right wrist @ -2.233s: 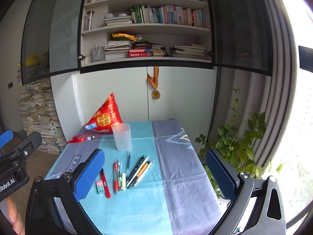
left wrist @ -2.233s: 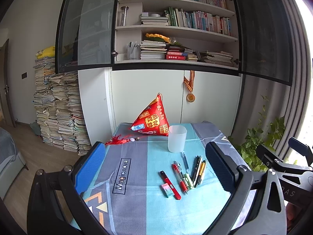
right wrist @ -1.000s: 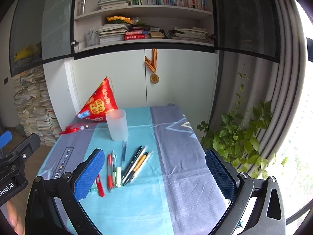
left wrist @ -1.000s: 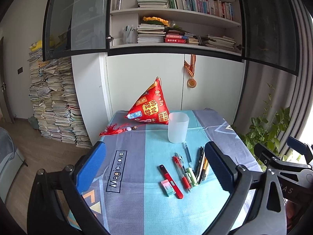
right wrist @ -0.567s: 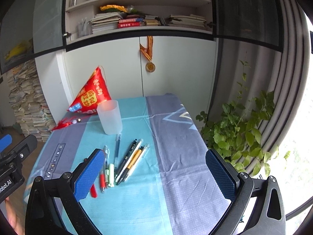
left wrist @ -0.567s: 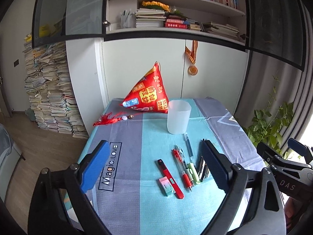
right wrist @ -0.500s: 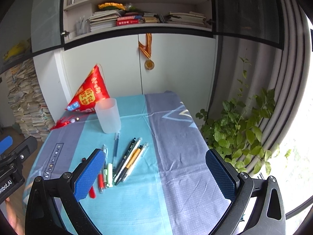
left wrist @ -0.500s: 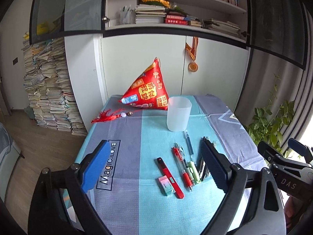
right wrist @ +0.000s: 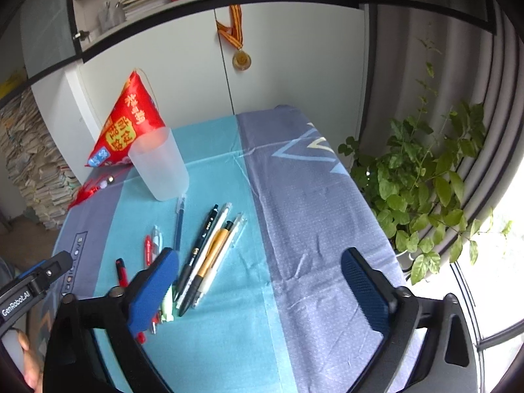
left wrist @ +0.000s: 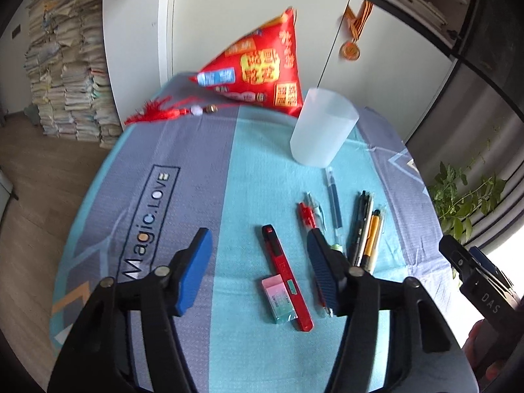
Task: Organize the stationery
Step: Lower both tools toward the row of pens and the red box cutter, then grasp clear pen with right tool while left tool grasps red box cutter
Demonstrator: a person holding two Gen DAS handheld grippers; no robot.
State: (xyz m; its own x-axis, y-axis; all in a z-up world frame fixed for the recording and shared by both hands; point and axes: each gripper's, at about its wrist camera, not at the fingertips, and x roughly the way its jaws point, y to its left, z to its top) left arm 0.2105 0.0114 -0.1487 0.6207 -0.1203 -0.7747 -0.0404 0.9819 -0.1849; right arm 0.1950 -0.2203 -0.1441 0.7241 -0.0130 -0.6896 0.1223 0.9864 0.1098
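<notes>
A frosted plastic cup (left wrist: 322,127) stands upright on the table, also in the right wrist view (right wrist: 159,167). In front of it lie a blue pen (left wrist: 334,201), several black and orange pens (left wrist: 365,229), a red pen (left wrist: 308,216), a red utility knife (left wrist: 285,275) and a pink-green eraser (left wrist: 279,299). My left gripper (left wrist: 258,275) is open, low over the knife and eraser. My right gripper (right wrist: 262,288) is open and empty above the cloth, right of the pens (right wrist: 209,249).
A red pyramid-shaped cushion (left wrist: 258,65) with a red tassel (left wrist: 163,113) sits at the table's back. White cabinet doors with a medal (right wrist: 241,59) stand behind. A leafy plant (right wrist: 422,183) is to the right; paper stacks (left wrist: 62,75) to the left.
Both grippers have moved forward and down toward the table. The left one now sits low over the knife and eraser. Nothing on the table has moved.
</notes>
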